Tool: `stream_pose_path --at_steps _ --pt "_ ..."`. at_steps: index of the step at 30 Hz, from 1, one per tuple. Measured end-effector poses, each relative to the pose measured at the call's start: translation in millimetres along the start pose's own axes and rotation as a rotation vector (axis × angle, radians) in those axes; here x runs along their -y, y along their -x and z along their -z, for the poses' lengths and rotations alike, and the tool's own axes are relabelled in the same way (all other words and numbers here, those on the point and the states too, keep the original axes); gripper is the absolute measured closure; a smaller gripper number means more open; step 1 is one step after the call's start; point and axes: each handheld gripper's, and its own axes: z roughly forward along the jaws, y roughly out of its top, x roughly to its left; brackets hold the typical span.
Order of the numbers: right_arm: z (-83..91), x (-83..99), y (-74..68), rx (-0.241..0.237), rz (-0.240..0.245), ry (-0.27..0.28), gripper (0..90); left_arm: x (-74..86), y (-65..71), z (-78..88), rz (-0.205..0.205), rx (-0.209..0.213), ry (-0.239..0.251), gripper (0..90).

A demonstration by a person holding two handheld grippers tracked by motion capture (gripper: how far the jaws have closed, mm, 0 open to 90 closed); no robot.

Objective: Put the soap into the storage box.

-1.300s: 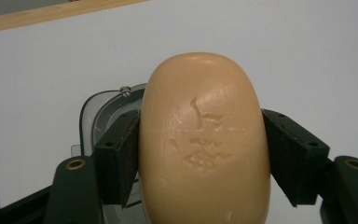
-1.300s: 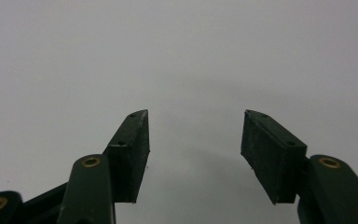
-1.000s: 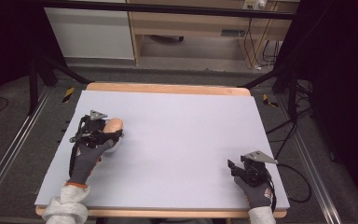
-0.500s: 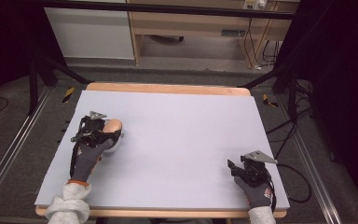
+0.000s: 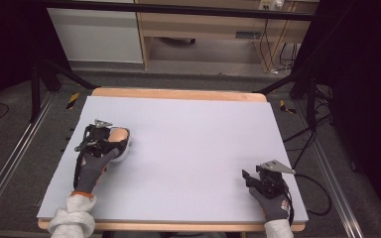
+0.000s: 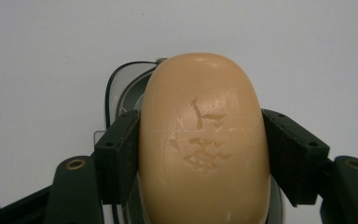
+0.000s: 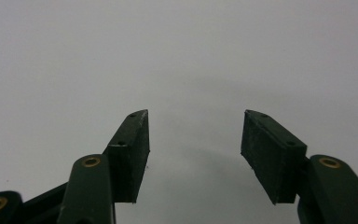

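Observation:
A tan oval bar of soap [image 6: 203, 140] is clamped between the two black jaws of my left gripper [image 6: 200, 154]. Under it lies a clear, pale soap dish [image 6: 126, 86] whose rim peeks out at the soap's far left. In the high view the soap [image 5: 118, 135] and left gripper [image 5: 113, 141] are at the table's left side, over the dish [image 5: 123, 152]. My right gripper [image 5: 250, 177] rests near the front right corner; its jaws [image 7: 195, 140] stand wide apart with only bare table between them.
The pale grey tabletop [image 5: 188, 144] has a wooden edge [image 5: 178, 93] at the back. Cables [image 5: 322, 198] trail off the right side. Dark stand legs [image 5: 54, 74] and a wooden cabinet [image 5: 203, 29] stand beyond the table.
My left hand has drifted slightly toward the front with the soap still held. The right gripper has not moved.

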Motion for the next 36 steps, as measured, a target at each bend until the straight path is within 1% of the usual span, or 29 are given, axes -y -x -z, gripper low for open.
stream_pose_path --at_steps 1,8,17,20,21,22,24,28,30,33,34,36 --pt "-0.1 -0.1 -0.2 0.0 -0.002 -0.001 41.8 0.6 -0.4 -0.5 0.004 0.003 0.0 31.7" --pt "-0.1 0.0 -0.1 0.0 0.0 0.0 41.7 0.5 1.3 -1.6 0.003 0.005 -0.004 31.6" --pt "0.0 -0.2 -0.6 0.0 0.002 0.001 41.6 1.1 3.2 -1.3 0.005 -0.002 -0.003 31.0" --pt "0.3 -0.3 -0.9 -0.002 -0.002 0.0 41.5 1.4 4.1 -0.9 -0.002 -0.009 -0.003 30.1" --pt "0.2 -0.4 -0.9 -0.002 -0.001 0.0 41.5 1.4 4.2 0.2 -0.005 -0.002 0.0 30.3" --pt "0.3 -0.4 -1.0 -0.002 0.0 0.0 41.5 0.8 5.6 1.9 -0.012 -0.011 0.004 29.5" --pt "0.3 -0.4 -1.0 -0.003 -0.001 0.001 41.5 0.3 5.7 3.2 -0.016 -0.009 0.005 29.6" --pt "0.3 -0.5 -1.2 -0.002 -0.001 0.001 41.6 -0.1 7.5 7.3 -0.022 0.004 0.013 29.7" --pt "0.4 -0.4 -1.0 0.0 0.003 0.0 41.6 -0.1 9.2 10.5 -0.032 0.01 0.023 29.8" --pt "0.4 -0.4 -1.1 0.0 0.003 0.0 41.6 -0.2 10.6 13.4 -0.033 0.015 0.032 30.2" --pt "0.4 -0.4 -1.0 0.0 0.003 0.0 41.6 -0.2 12.5 16.5 -0.033 0.025 0.045 30.2" --pt "0.4 -0.4 -1.1 0.0 0.002 0.001 41.6 -0.1 13.2 18.6 -0.04 0.029 0.047 30.4"
